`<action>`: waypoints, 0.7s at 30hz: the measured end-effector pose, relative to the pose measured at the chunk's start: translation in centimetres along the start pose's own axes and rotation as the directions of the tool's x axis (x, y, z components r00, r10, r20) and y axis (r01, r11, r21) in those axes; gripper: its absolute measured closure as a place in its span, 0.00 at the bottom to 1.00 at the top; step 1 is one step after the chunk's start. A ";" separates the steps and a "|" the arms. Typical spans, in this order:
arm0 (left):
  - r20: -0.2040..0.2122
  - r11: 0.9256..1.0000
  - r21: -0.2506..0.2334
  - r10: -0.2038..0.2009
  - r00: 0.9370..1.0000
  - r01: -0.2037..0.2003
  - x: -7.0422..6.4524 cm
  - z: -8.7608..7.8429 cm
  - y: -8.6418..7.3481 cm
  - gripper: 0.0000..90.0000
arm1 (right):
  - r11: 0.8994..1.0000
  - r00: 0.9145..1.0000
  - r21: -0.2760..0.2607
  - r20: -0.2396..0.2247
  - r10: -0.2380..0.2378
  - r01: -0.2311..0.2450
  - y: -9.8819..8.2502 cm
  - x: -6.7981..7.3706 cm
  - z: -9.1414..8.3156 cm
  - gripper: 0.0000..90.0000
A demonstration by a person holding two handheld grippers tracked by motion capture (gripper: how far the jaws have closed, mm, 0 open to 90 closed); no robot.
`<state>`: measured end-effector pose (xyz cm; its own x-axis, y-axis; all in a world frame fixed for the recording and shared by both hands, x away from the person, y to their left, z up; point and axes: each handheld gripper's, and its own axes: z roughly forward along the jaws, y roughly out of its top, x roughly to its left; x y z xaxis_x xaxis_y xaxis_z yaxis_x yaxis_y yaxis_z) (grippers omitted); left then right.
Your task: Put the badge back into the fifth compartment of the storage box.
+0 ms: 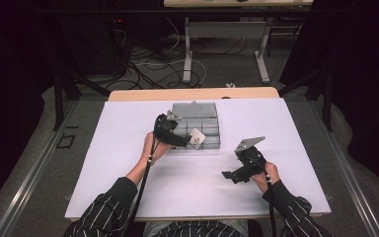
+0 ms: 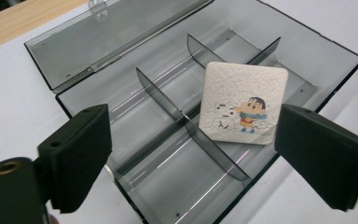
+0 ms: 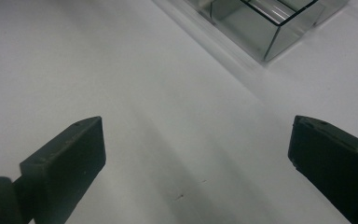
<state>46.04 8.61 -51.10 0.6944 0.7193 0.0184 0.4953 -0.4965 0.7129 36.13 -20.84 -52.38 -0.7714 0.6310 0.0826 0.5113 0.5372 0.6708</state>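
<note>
Nearest the person's edge of the white surface, two striped sleeves are coming in from the bottom of the high view. The right hand-held gripper is hovering over bare surface toward the near right, well apart from everything else; its jaws are standing wide with nothing between them, and the right gripper view is just showing plain white under them, with a corner of the box peeking in at the top.

Further in, around the middle of the surface, the left hand-held gripper is reaching over the near edge of the box. Its jaws are spread wide too, not clamping anything.

The box is a smoky clear plastic organizer sitting toward the far middle of the surface, lid lying open toward the far edge, inside split up by dividers into compartments. A little square card with a cartoon kid and a snowman on it is sitting tilted in one of the near-side compartments, leaning up on the box wall. It's sitting between the left jaws in the left gripper view, but I can't tell if the right-hand jaw is touching it.
</note>
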 end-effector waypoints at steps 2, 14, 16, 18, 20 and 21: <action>-0.013 1.000 0.005 0.004 1.000 -0.004 0.0 0.0 0.0 0.07 | 1.000 1.000 -0.010 -0.005 -0.008 0.008 -0.1 -0.1 0.0 0.04; -0.050 1.000 0.005 0.013 0.999 -0.013 0.4 -0.1 -0.1 0.01 | 1.000 1.000 -0.021 -0.001 -0.012 0.012 -0.1 -0.2 0.1 0.04; -0.059 1.000 0.003 0.012 0.998 -0.012 0.4 -0.1 -0.1 0.01 | 1.000 1.000 -0.014 -0.003 -0.013 0.013 0.0 -0.2 0.1 0.04; -0.067 1.000 -0.001 0.007 0.998 -0.007 0.5 -0.1 -0.2 0.01 | 1.000 1.000 0.000 -0.007 -0.015 0.015 0.0 -0.2 0.0 0.04; -0.074 1.000 -0.002 0.007 0.997 -0.008 0.6 -0.1 -0.2 0.01 | 1.000 1.000 0.008 -0.006 0.006 -0.006 0.0 0.0 0.1 0.04; -0.081 1.000 -0.010 0.004 0.997 -0.004 0.7 -0.1 -0.2 0.01 | 1.000 1.000 -0.003 0.001 0.006 -0.006 0.0 0.0 0.1 0.04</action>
<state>46.37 9.24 -51.15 0.6517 0.7545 0.0776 0.4869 -0.4946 0.7200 36.15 -20.74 -52.48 -0.7679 0.6348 0.0858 0.5147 0.5318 0.6725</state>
